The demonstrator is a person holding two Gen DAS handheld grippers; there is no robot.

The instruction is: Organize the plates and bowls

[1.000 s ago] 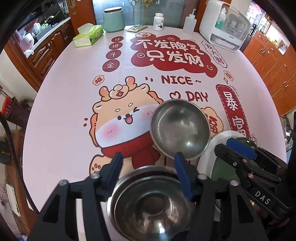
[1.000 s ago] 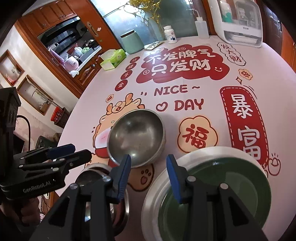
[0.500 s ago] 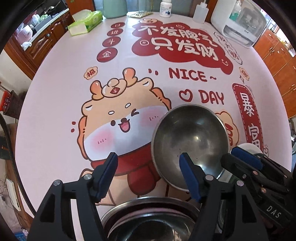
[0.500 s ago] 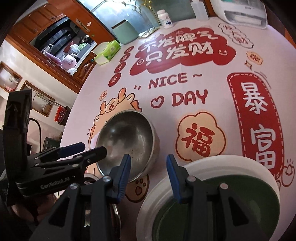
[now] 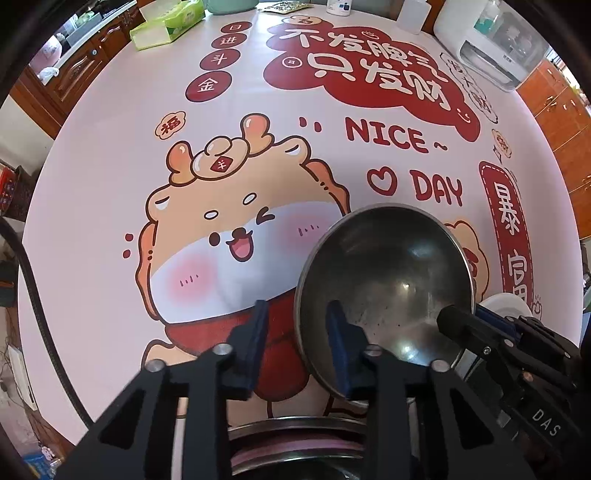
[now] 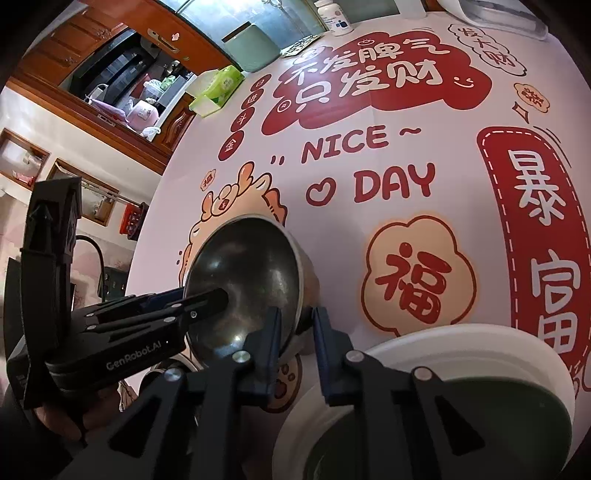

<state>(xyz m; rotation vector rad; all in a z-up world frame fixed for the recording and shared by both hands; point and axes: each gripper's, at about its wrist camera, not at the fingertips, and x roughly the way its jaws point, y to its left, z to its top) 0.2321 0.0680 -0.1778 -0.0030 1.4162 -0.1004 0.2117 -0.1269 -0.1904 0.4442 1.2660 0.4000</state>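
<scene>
A steel bowl (image 5: 391,280) is tilted up on edge on the printed tablecloth; it also shows in the right wrist view (image 6: 251,288). My left gripper (image 5: 295,325) straddles its near left rim, one finger inside, one outside, jaws still apart. My right gripper (image 6: 295,325) straddles its right rim the same way. Whether either pinches the rim I cannot tell. A second steel bowl (image 5: 295,435) sits under the left gripper. A green plate with a white rim (image 6: 461,387) lies to the right.
At the far edge stand a tissue pack (image 5: 166,22), a green canister (image 6: 251,48), a pill bottle (image 6: 334,14) and a white appliance (image 5: 491,48). Wooden cabinets ring the round table (image 5: 92,184).
Both grippers moved forward and narrowed onto opposite rims of the steel bowl. The bowl has tipped up from flat, its opening now facing me.
</scene>
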